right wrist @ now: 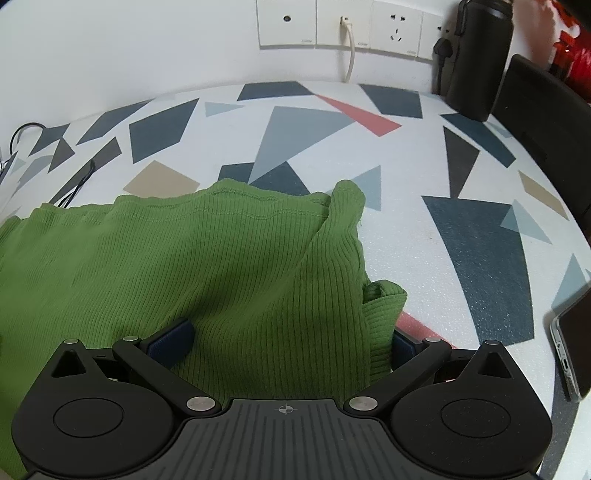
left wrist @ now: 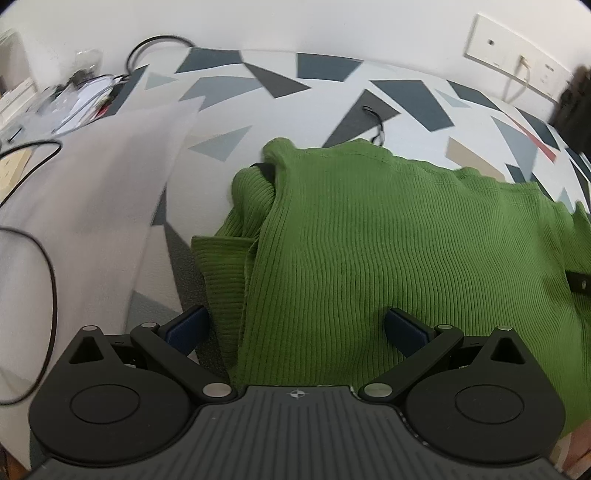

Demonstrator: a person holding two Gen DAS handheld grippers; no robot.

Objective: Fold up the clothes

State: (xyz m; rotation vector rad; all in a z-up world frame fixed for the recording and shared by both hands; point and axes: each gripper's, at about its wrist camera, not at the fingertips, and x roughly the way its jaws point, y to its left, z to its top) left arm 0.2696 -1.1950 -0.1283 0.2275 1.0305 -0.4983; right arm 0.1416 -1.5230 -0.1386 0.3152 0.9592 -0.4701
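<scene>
The soft, limp green ribbed sweater (left wrist: 369, 236) lies on the patterned surface (right wrist: 461, 155); both grippers, left (left wrist: 295, 328) and right (right wrist: 288, 339), jaws spread wide, should pinch its near edge.

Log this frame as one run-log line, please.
stage: mid-fold | item: green ribbed sweater on patterned table | left gripper: open, straddling sweater edge | right gripper: open, over sweater

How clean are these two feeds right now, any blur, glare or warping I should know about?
Left wrist view: motion smear on the table and clutter at the edges, strong fisheye bowing, green sweater ribs fairly sharp. Right wrist view: crisper, sweater carries a soft shadow, wall sockets curved by the lens; no harsh glare.
</scene>
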